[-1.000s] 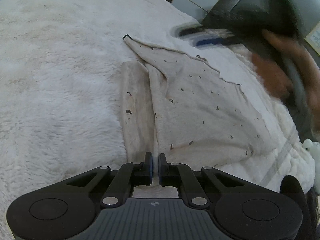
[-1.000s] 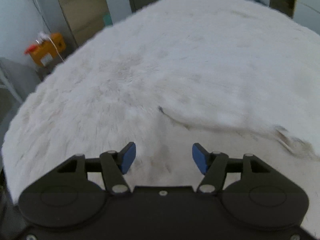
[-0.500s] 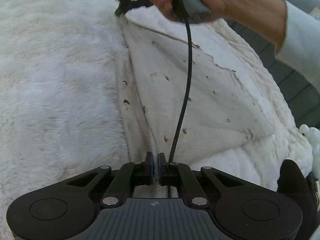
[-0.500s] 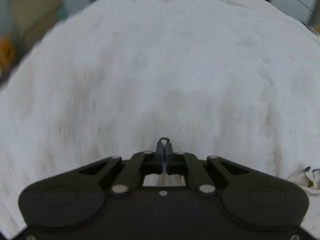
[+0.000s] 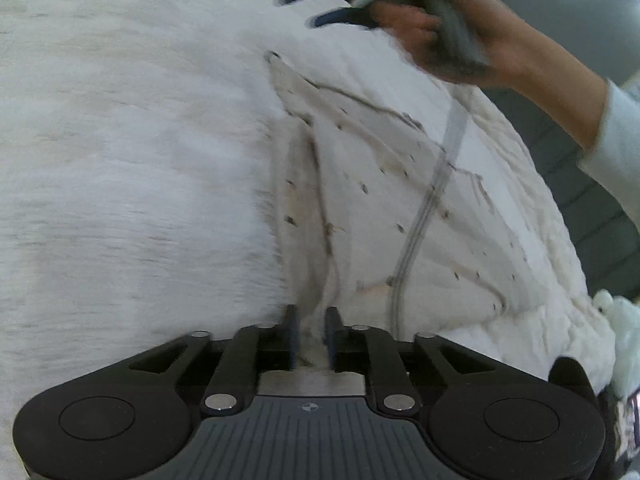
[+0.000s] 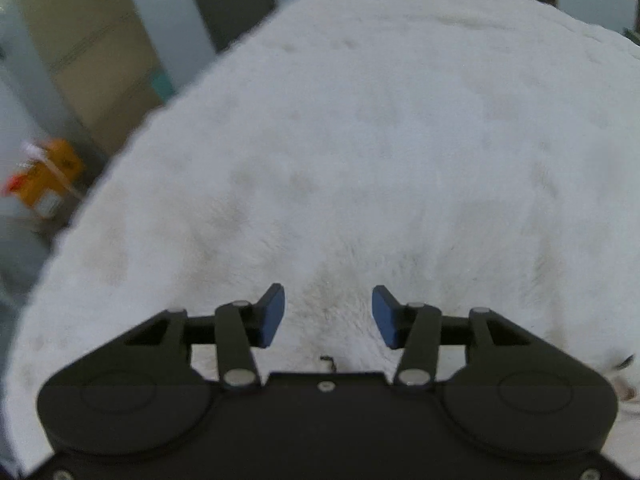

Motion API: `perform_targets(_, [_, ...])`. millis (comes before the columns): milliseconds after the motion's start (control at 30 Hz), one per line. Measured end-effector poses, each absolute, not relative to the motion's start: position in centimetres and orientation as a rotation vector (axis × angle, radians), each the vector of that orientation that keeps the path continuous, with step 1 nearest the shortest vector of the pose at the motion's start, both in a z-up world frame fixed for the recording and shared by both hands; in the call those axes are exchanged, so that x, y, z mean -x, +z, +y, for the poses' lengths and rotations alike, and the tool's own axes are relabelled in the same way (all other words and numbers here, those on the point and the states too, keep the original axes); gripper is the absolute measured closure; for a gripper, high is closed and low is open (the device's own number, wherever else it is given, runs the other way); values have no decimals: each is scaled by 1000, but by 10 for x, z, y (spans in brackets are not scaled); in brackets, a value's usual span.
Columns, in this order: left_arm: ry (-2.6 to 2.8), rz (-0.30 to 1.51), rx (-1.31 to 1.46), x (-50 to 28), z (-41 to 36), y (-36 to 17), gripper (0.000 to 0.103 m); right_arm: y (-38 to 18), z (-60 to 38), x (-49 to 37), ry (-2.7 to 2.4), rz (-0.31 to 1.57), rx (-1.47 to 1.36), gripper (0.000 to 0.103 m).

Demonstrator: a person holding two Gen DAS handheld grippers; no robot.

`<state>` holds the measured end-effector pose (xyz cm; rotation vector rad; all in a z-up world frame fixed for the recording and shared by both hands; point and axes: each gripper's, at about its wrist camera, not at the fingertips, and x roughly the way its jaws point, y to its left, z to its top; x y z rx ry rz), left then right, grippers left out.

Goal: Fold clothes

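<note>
A cream garment with small dark specks [image 5: 384, 200] lies partly folded on the white fluffy blanket [image 5: 120, 160]. My left gripper [image 5: 311, 330] sits at the garment's near edge with its jaws slightly apart and the cloth's fold between them, no longer pinched. My right gripper [image 5: 340, 4] shows blurred in the left wrist view, held in a hand beyond the garment's far corner. In the right wrist view the right gripper [image 6: 328, 316] is open and empty over bare blanket [image 6: 360, 140], with a small dark loop of the garment [image 6: 328, 361] just under its body.
A grey cable [image 5: 424, 208] hangs from the right gripper across the garment. The bed's right edge [image 5: 580, 280] drops to a dark floor, with a white plush toy [image 5: 620, 320] there. An orange box [image 6: 44, 176] and cupboards [image 6: 92, 48] stand beyond the bed's left edge.
Both grippers were shut on the garment half a second ago. The right gripper has opened, let go of the far corner and lifted back. The left gripper's jaws have parted slightly.
</note>
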<state>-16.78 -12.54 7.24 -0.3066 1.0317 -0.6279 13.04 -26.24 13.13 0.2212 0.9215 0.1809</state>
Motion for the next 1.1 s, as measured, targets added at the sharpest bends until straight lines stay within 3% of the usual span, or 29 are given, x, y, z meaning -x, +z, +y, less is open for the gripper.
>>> perform_targets(133, [-517, 943, 320, 176, -99, 95, 84, 192, -329, -47, 253, 889, -245, 47])
perform_targets(200, [-476, 847, 374, 182, -86, 112, 83, 207, -373, 13, 299, 882, -275, 37])
perform_targets(300, [-512, 727, 469, 188, -84, 132, 80, 214, -461, 101, 329, 877, -366, 34])
perform_targets(367, [-586, 679, 495, 190, -101, 142, 68, 216, -512, 147, 301, 871, -411, 30])
perform_targets(467, [-714, 649, 429, 191, -164, 156, 54, 201, -595, 213, 189, 831, -456, 27])
perform_targets(600, [-878, 670, 230, 206, -287, 166, 52, 167, -693, 268, -27, 810, -517, 29])
perform_targets(767, [-1002, 689, -50, 235, -444, 158, 51, 128, -740, 287, -128, 806, -509, 30])
perform_targets(900, [-977, 718, -140, 248, -502, 134, 51, 99, -751, 269, -72, 768, -468, 31])
perform_targets(1100, [-1089, 630, -211, 294, -588, 110, 49, 51, -772, 160, -6, 775, -479, 31])
